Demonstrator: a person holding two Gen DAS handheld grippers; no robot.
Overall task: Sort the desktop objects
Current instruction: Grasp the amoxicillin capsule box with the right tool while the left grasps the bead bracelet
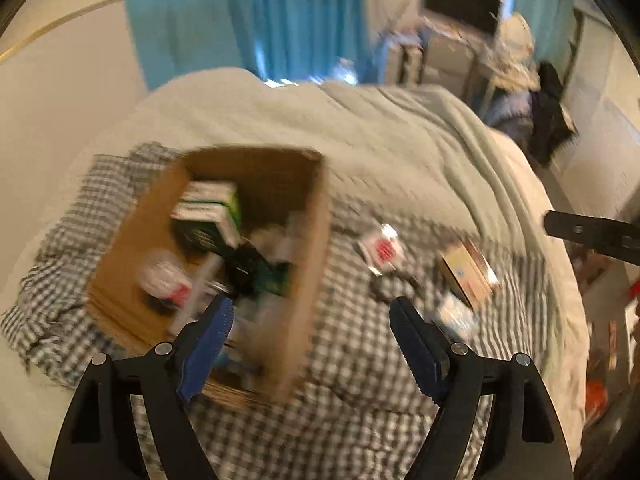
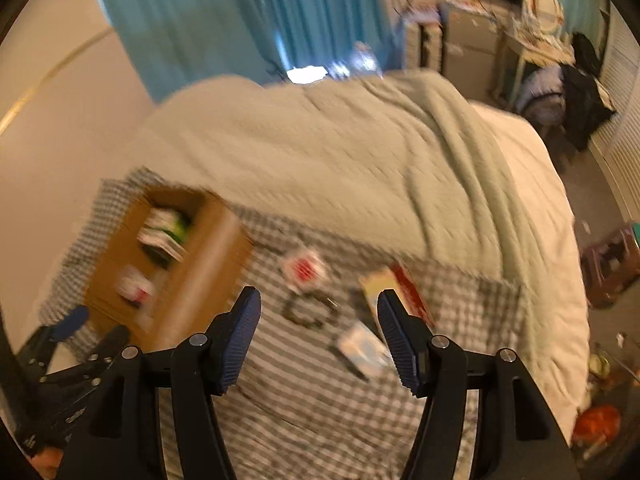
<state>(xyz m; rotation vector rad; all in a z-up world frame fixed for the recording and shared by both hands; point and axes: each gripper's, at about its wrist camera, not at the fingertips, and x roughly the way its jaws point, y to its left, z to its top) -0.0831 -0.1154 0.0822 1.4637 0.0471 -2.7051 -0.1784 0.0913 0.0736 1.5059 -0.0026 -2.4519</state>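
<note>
An open cardboard box point(image 1: 308, 280) sits on a checked cloth point(image 1: 360, 392); inside are a green carton point(image 1: 208, 216) and several blurred items. My left gripper point(image 1: 312, 308) hangs open above the box's right wall, holding nothing. To the right lie a red-and-white packet point(image 1: 380, 248), a dark ring point(image 1: 384, 290), a tan box point(image 1: 468, 276) and a white-blue packet point(image 1: 456, 316). My right gripper point(image 2: 318, 300) is open and empty above the dark ring point(image 2: 308, 312), with the red-and-white packet point(image 2: 304, 268) beyond it, the tan box point(image 2: 380, 284) behind its right finger and the cardboard box point(image 2: 200, 276) on its left.
The cloth lies on a bed with a pale green blanket point(image 2: 360, 140). A teal curtain point(image 2: 240, 20) hangs behind it. Right of the bed are a cluttered desk point(image 2: 480, 32), hung clothes point(image 2: 580, 96) and floor clutter point(image 2: 600, 420). Both views are motion-blurred.
</note>
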